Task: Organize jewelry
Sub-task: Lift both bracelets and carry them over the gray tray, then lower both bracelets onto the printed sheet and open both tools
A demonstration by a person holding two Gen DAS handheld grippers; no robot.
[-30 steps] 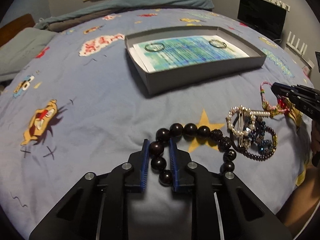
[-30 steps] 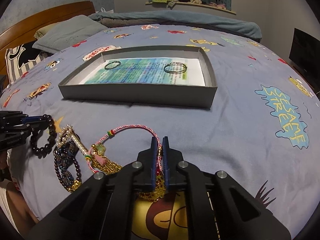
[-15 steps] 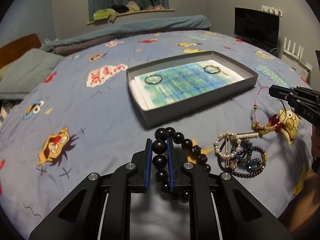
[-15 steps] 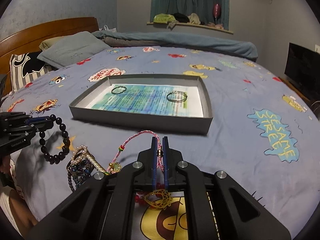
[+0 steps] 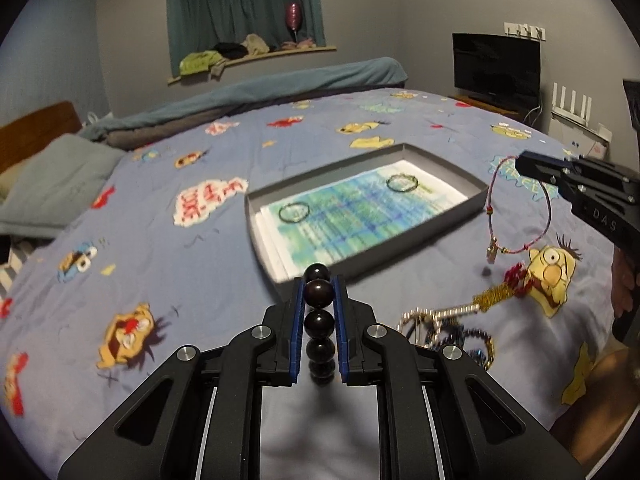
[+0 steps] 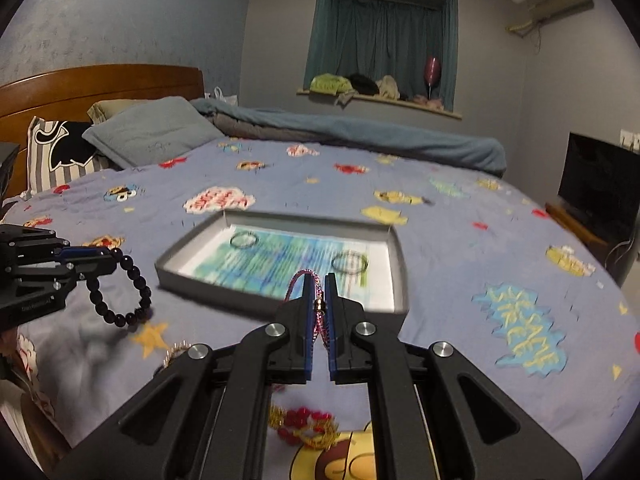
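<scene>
- two grippers, each with one piece pinched: the left gripper has its blue pads pressed on the dark bead bracelet, and the right gripper is clamped on the pink cord bracelet.
- both pieces hang clear of the bedspread, short of the grey tray; neither is over its floor yet.
- done, as far as it shows: two thin rings, the near ring and the far ring, lie well apart on the printed sheet inside the tray.
- left to do, by my reading: set down both carried bracelets, then fetch the tangled heap of pearl, gold and dark blue strands lying on the bed near the left gripper.
- left wrist view alone shows the whole loop of the pink cord with its small charm dangling below the right gripper, and the heap laid out; the beads are seen only end-on.
- right wrist view alone shows the bead bracelet as a full loop hanging from the left gripper, while the heap is mostly hidden behind its own fingers, with only red and gold bits visible.
</scene>
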